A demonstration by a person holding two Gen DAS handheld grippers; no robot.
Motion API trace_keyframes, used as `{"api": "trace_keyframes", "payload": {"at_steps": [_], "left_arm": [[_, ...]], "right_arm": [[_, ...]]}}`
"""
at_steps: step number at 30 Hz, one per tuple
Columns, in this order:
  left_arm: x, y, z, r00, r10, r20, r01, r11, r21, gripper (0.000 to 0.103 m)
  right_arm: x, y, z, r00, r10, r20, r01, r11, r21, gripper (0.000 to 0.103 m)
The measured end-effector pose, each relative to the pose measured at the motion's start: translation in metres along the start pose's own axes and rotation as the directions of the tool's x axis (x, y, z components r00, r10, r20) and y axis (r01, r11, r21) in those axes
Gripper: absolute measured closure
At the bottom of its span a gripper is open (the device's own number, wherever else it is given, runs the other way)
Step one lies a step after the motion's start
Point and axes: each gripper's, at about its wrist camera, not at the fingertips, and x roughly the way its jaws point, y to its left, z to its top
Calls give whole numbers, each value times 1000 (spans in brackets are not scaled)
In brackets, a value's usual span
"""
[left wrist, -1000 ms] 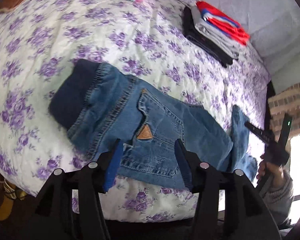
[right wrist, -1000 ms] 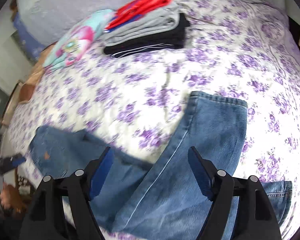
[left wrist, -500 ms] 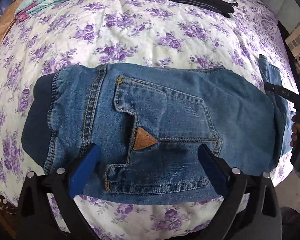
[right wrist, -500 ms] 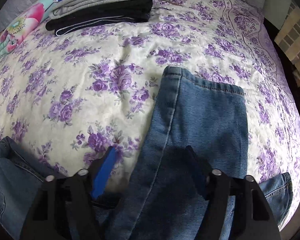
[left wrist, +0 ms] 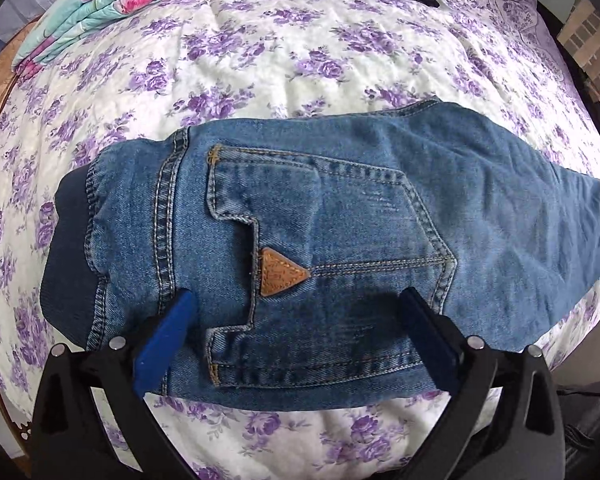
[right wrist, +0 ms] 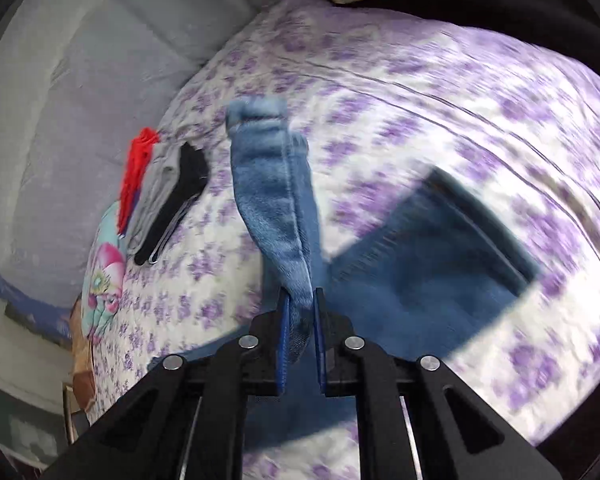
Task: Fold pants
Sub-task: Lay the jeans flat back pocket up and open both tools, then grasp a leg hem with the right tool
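Half a second earlier the right gripper (right wrist: 300, 312) stood spread over a flat trouser leg; now its jaws are pressed together on a fold of that leg, and the denim rises up out of them, lifted clear of the bed, its hem end at the top of the right wrist view. That view is blurred by motion. The left gripper (left wrist: 296, 328) has come closer over the seat of the jeans (left wrist: 340, 232), its jaws spread wide either side of the back pocket (left wrist: 324, 216) and the small brown triangular patch (left wrist: 280, 272), pinching nothing.

The jeans lie across the floral bedspread (left wrist: 260, 60), dark waistband (left wrist: 68, 248) to the left in the left wrist view, the legs running off to the right. At the far side of the bed sits a stack of folded clothes (right wrist: 168, 196) in red, grey and black, with a folded turquoise-and-pink blanket (left wrist: 100, 4) beside it.
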Motion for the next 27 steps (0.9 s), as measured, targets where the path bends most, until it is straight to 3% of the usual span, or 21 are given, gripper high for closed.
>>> {"api": "trace_keyframes", "payload": {"at_steps": [2,3,4,5,6,10,13,15,16,17,19,21,23,25,26,27], "left_arm": [[1,-3,2,1000,10,-6,-10,1000,5,5],[2,-4,3,1000,13,-9,-13,1000,7,5],[3,-5,4,1000,18,-12,-17,1000,8,4],[4,-6,5,1000,22,-14,-22,1000,9,4],[5,-8,6,1000,26,-15,-26,1000,7,4],[7,-11,7,999,42,-3,-42,999,-11,4],[8,-15,4,998,58,19,-57,998,-19,4],[7,-17,3,998,65,24,-64,998,-22,4],[7,-17,3,998,66,23,-65,998,-26,4],[7,-17,2,997,67,24,-66,997,-32,4],[7,-17,2,997,73,26,-72,997,-38,4],[6,-18,3,996,81,23,-80,996,-36,4],[0,-15,1,996,85,10,-84,995,-55,4],[-8,-12,2,998,68,8,-67,995,-77,5],[-13,-12,2,998,60,21,-58,995,-84,5],[-20,-13,2,998,47,41,-43,995,-87,5]], "right_arm": [[-3,-28,-8,1000,15,3,-15,995,103,87],[-4,-32,-8,999,46,19,-48,990,131,82],[-5,-32,-7,997,68,36,-73,988,139,74],[-5,-30,-4,994,90,56,-97,986,139,56],[-2,-28,0,993,95,65,-103,985,137,53],[9,-29,4,997,45,55,-52,989,137,53],[16,-34,11,999,26,38,-29,995,94,60],[16,-31,21,998,39,50,-42,997,69,92],[11,-25,26,996,63,60,-65,997,45,93],[6,-17,28,995,65,70,-64,998,-5,93],[12,-14,31,999,-11,37,14,997,-82,93],[33,-49,29,998,-28,-56,30,999,29,93],[25,-59,27,999,30,-44,-27,997,74,93],[5,-51,33,1000,7,-10,-6,1000,23,81],[-7,-51,39,999,-22,28,22,1000,8,68],[-20,-53,46,995,-66,80,66,998,7,63]]}}
